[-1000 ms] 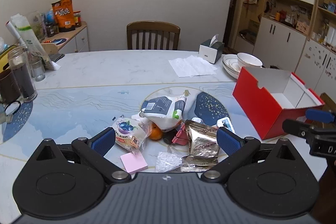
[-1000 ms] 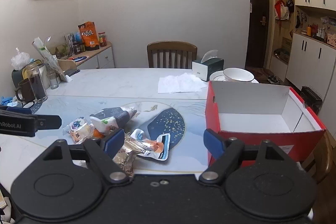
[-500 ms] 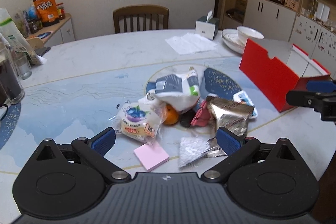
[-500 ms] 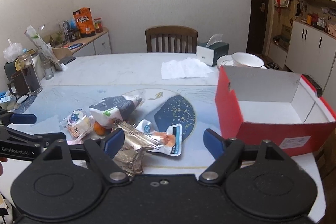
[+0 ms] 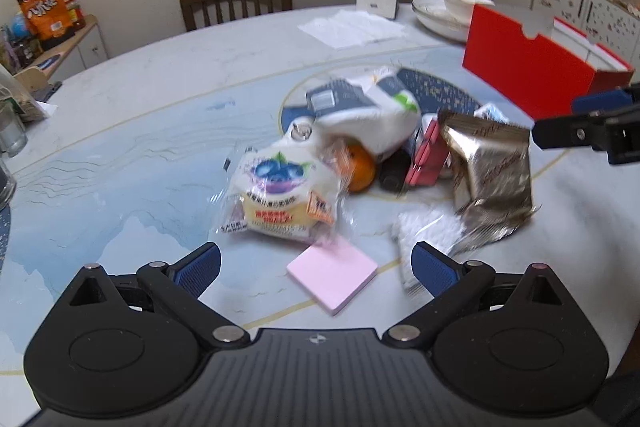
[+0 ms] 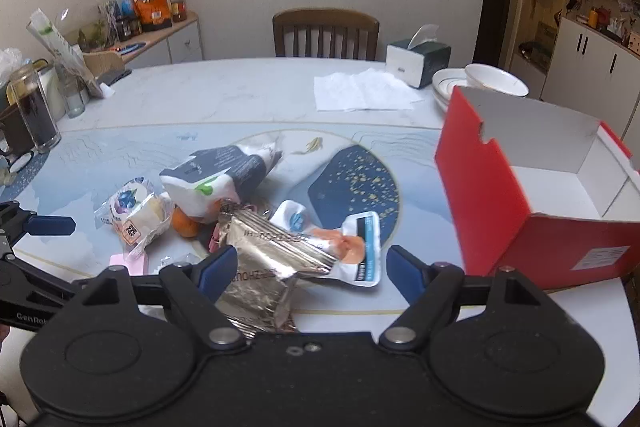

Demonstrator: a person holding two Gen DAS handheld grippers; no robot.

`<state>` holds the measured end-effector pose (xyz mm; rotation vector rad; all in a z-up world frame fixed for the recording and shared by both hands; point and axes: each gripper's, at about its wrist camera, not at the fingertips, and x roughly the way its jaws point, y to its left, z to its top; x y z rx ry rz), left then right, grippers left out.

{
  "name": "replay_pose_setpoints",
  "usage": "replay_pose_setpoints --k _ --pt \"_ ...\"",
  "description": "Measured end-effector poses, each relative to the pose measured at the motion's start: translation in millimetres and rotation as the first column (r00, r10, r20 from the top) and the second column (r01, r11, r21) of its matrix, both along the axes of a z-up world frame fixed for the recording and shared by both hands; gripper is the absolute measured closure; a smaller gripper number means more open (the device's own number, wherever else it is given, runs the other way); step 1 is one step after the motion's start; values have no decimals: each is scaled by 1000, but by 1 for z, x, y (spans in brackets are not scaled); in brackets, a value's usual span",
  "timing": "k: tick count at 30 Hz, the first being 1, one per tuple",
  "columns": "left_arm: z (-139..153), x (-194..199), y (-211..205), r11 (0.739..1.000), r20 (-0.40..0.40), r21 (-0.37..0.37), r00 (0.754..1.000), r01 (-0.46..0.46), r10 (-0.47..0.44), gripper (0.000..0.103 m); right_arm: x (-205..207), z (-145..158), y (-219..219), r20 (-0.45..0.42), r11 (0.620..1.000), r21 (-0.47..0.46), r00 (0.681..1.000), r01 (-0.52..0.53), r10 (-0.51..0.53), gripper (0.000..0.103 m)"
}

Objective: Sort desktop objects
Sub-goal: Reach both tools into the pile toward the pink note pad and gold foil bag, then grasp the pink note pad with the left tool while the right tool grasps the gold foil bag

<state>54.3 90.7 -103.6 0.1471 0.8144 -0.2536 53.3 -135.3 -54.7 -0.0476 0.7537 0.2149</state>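
A person stands at a round, pale blue-patterned marble table (image 6: 240, 95), a black two-finger gripper in each hand. Both sets of blue-padded fingers are spread wide with nothing between them. The left gripper (image 5: 316, 265) hovers low over a square pink pad of sticky notes (image 5: 332, 274), which lies flat just in front of its fingers, so this looks like the first pick. The right gripper (image 6: 312, 265) is poised above a crumpled gold foil snack bag (image 6: 266, 267).

The things to be sorted lie heaped together at the table's centre: a clear-wrapped blueberry bun (image 5: 280, 197), a small orange fruit (image 5: 360, 169) tucked partly beneath a white and dark grey pouch (image 5: 360, 107), a pink object (image 5: 426, 157) too blurred to identify, a white and orange sachet (image 6: 352, 247), and the foil bag.

To the right stands an open red cardboard box (image 6: 496, 187) with a white interior, empty as far as can be seen, likely the destination. Nothing appears sorted yet.
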Motion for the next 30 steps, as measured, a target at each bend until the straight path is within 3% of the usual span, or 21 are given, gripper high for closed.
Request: replay_pose_setpoints --k 8,13,18,20,25,30 --pt "-15 10 8 998 -24 -5 998 60 -60 7 20 -19 18 -99 998 15 993 58 -56 22" --pt "-21 13 8 995 -38 -11 994 101 -101 17 26 -25 30 -150 997 24 986 75 -71 21" --pt "-24 14 5 990 -46 -8 989 140 -140 19 33 -29 40 -182 995 20 979 99 -94 21" --pt "-23 13 4 989 -40 -10 988 151 -151 23 37 -30 41 -194 992 24 974 120 -113 21" --pt "-21 13 4 982 -24 -8 982 186 -187 46 38 -34 44 -205 990 -5 969 138 -136 23" --pt "-21 15 3 980 -21 -12 980 199 -199 48 36 -30 42 -205 989 -9 968 146 -145 25"
